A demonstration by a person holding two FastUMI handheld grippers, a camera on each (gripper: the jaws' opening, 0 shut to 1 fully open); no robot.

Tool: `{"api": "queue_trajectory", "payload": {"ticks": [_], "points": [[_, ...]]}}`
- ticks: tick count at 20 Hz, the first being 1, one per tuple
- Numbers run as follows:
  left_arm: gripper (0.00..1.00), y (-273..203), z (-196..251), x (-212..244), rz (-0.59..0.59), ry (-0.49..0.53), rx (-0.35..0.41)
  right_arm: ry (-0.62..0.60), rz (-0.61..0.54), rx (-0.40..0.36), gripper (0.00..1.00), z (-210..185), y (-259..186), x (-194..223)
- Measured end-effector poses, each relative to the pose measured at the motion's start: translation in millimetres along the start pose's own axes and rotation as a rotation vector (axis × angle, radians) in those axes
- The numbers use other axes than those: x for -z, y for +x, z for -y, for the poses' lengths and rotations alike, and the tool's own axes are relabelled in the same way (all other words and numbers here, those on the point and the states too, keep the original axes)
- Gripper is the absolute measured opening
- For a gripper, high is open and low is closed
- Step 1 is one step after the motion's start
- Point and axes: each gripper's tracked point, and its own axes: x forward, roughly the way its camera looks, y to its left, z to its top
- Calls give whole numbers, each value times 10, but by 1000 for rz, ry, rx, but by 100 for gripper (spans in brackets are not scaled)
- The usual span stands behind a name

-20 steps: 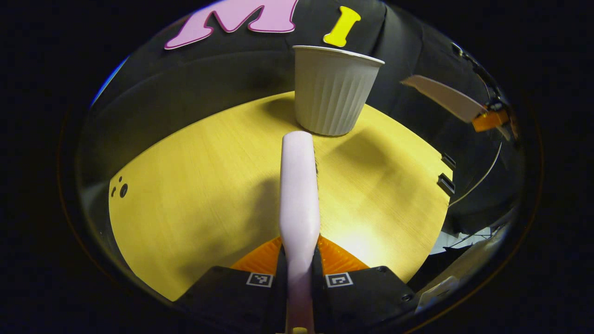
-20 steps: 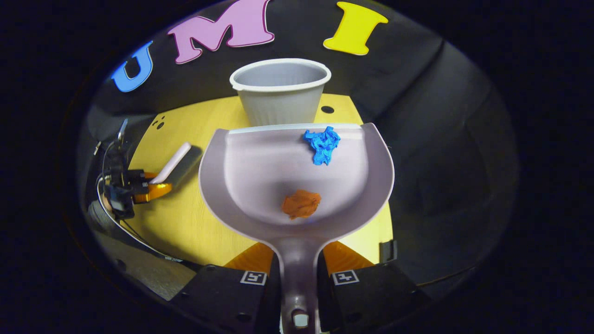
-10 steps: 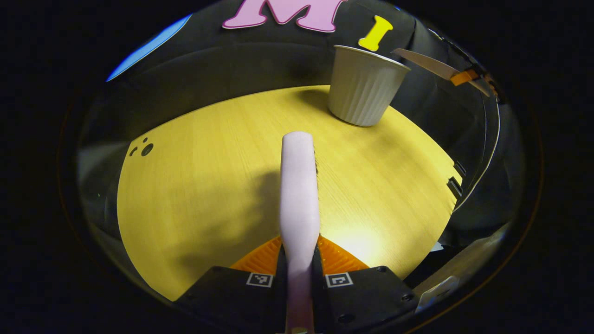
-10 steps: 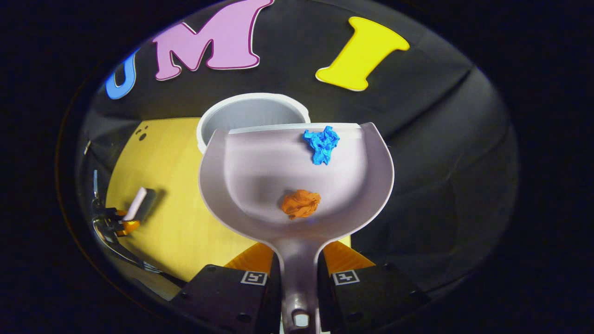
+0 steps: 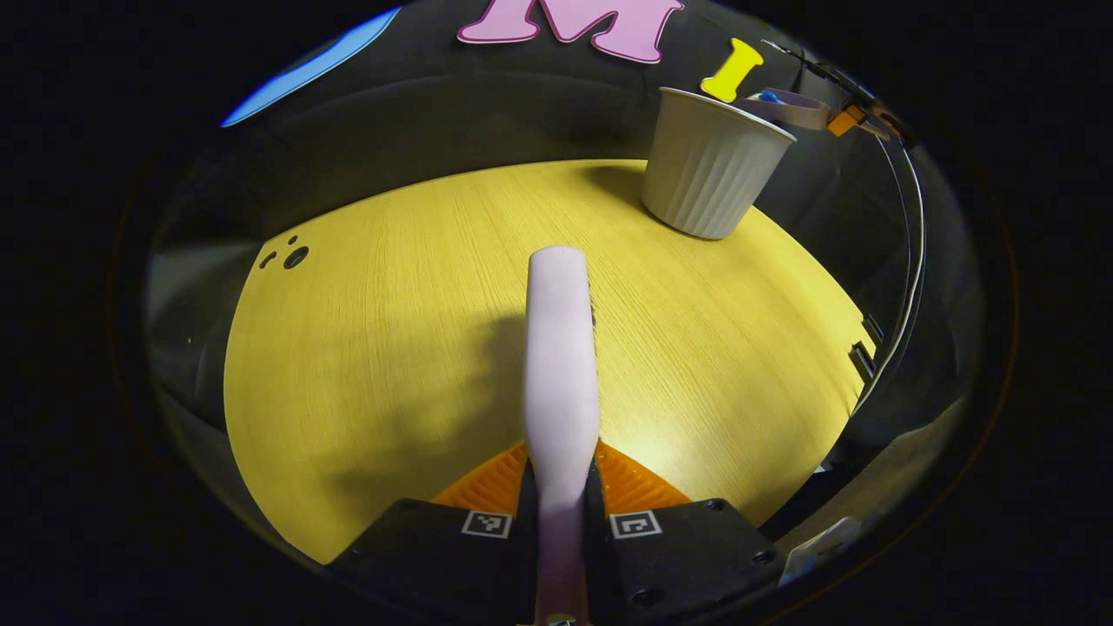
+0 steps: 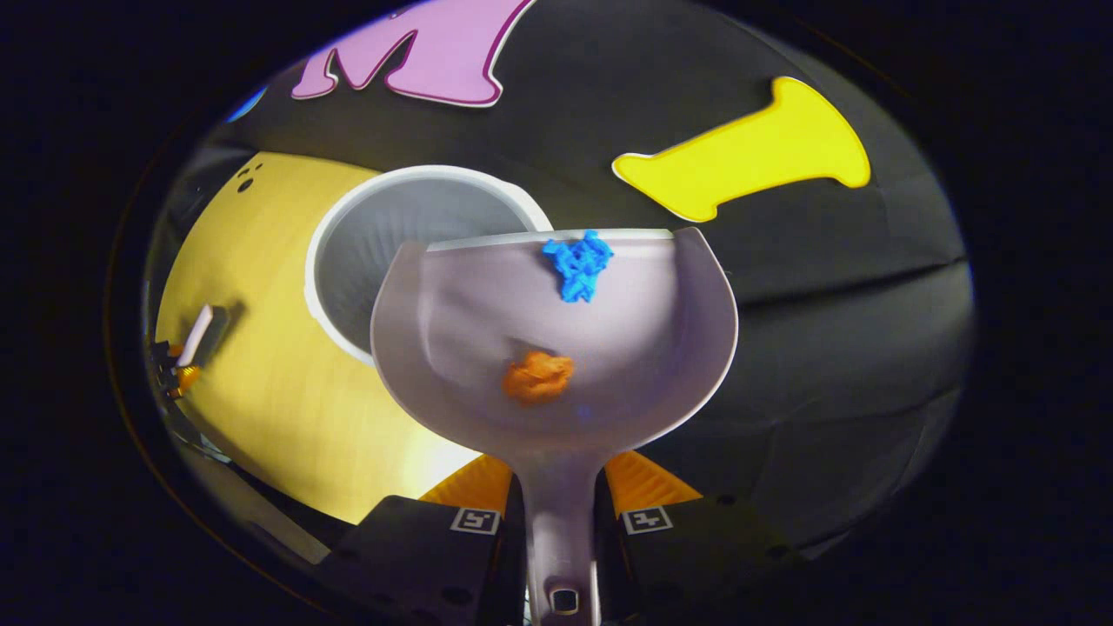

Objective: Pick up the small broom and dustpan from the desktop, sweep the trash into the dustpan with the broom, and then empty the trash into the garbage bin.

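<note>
In the right gripper view my right gripper (image 6: 561, 513) is shut on the handle of the pale lilac dustpan (image 6: 452, 339), which is tipped over the open mouth of the white ribbed garbage bin (image 6: 400, 217). A crumpled blue scrap (image 6: 576, 263) lies at the pan's front lip and an orange scrap (image 6: 537, 376) lies mid-pan. In the left gripper view my left gripper (image 5: 561, 513) is shut on the small broom (image 5: 561, 348), held above the yellow desktop (image 5: 391, 348). The bin (image 5: 713, 165) stands at the far right there, with the dustpan (image 5: 787, 109) over its rim.
The desktop (image 6: 252, 374) has small cable holes (image 5: 294, 257) near its far left edge. The broom and left gripper (image 6: 187, 348) appear small at the left in the right gripper view. A cable (image 5: 913, 226) runs down past the table's right edge.
The dustpan has moved forward over the bin and tilted; the blue and orange scraps have slid a little towards its lip. The left gripper with the broom has drawn back from the bin.
</note>
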Motion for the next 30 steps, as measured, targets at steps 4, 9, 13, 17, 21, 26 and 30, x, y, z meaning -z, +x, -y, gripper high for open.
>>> {"api": "queue_trajectory", "payload": {"ticks": [4, 9, 13, 17, 21, 26, 30], "points": [[24, -4, -6, 23, 0, -19, -2, -75, -83, -9, 36, -14, 116, -36], [27, 6, -13, 51, -1, -41, -7, -162, -140, -6, 36, 45, 140, -86], [27, 7, -2, 56, 0, -51, -12, -175, -142, -4, 36, 55, 157, -97], [27, 0, 1, 39, 0, -46, -24, -106, -84, -44, 36, 11, 141, -53], [23, -21, 19, 4, 3, -34, -39, 9, 53, -91, 32, -45, -64, -1], [24, -23, 59, -43, 2, -20, -60, 80, 220, -178, 36, -385, -554, 195], [24, -15, 73, -110, -1, 1, -79, 100, 267, -250, 36, -869, -757, 570]]}}
